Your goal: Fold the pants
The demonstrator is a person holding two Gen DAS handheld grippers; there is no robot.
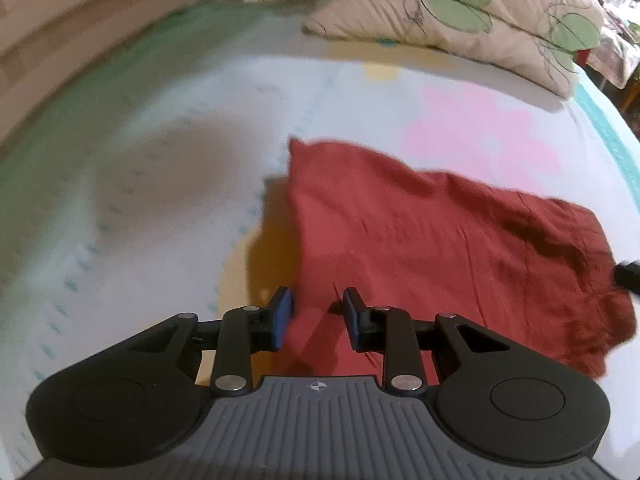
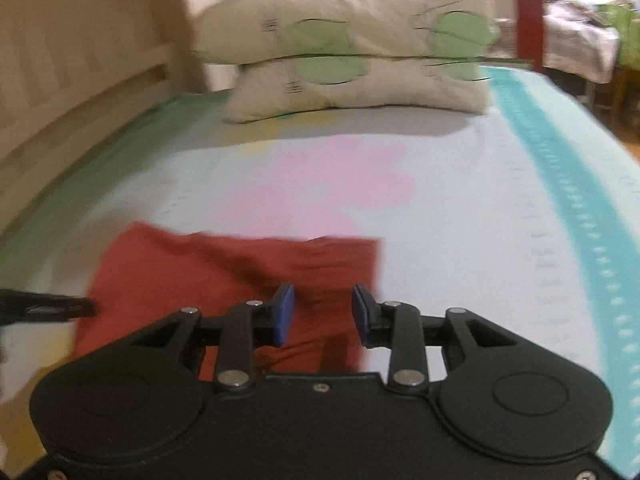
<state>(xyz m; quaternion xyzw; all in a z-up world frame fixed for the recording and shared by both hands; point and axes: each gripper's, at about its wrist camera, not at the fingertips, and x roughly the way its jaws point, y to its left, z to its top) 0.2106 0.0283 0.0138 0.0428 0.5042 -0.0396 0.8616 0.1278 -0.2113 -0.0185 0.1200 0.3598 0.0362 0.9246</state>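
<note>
near: bedsheet (image 2: 460,208) bare | far: stacked pillows (image 2: 344,52) block | left: headboard (image 2: 80,80)

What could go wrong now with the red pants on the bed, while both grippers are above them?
1. Both the left gripper and the right gripper stand open with no cloth between the pads, so the red pants lie unheld; the fold may spring open.
2. The edge near the right gripper looks bunched; pressing now could set wrinkles.

1. I see warm, fairly dim indoor light in both views.
2. Motion blur smears the bedsheet (image 1: 160,160) and pillows (image 2: 352,60).
3. Fisheye bending curves the edges; corners go black.
4. Soft shadows fall beside the pants (image 1: 420,240).
</note>
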